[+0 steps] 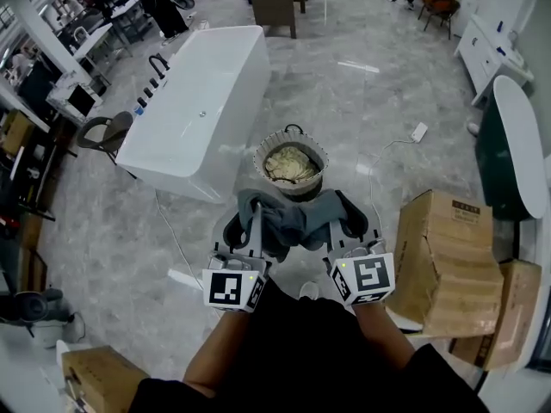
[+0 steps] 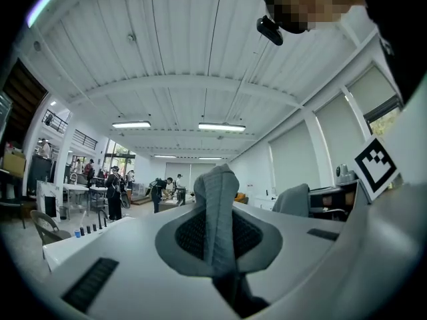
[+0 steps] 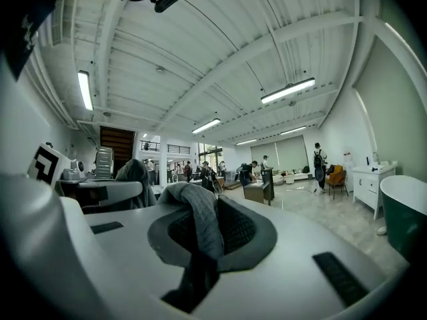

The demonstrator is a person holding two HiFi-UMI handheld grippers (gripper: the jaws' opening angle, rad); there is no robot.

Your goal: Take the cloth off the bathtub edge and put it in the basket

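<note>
- Floor [image 1: 362,93]: glossy grey marble-pattern tiles. Every item below stands on it or is held above it.
- White bathtub [image 1: 198,101]: a freestanding rectangular tub, up and to the left in the head view. A dark tap and a row of small bottles sit at its left edge. No cloth lies on the edges that show.
- Dark green bathtub [image 1: 504,157]: it has a white rim and stands at the right edge of the head view, well apart from the white bathtub.
- Cardboard boxes [image 1: 448,261]: stacked to the person's right, just beside the right gripper in the head view.
- Basket [image 1: 320,153]: round and light-rimmed, standing on the floor near the white bathtub's near corner. It already holds crumpled cream fabric.
- Cloth [image 1: 288,218]: grey-blue, held in the air and slung between the two grippers. In the head view it hangs just on the person's side of the basket, and its far edge overlaps the basket's near rim.
- Left gripper [image 2: 217,242]: the jaws are closed tight on a fold of the cloth. The fold stands up between the dark pads.
- Right gripper [image 3: 208,245]: the jaws are likewise clamped on the cloth. A bunch of it drapes over the jaw tips, to the left in that gripper's view.
</note>
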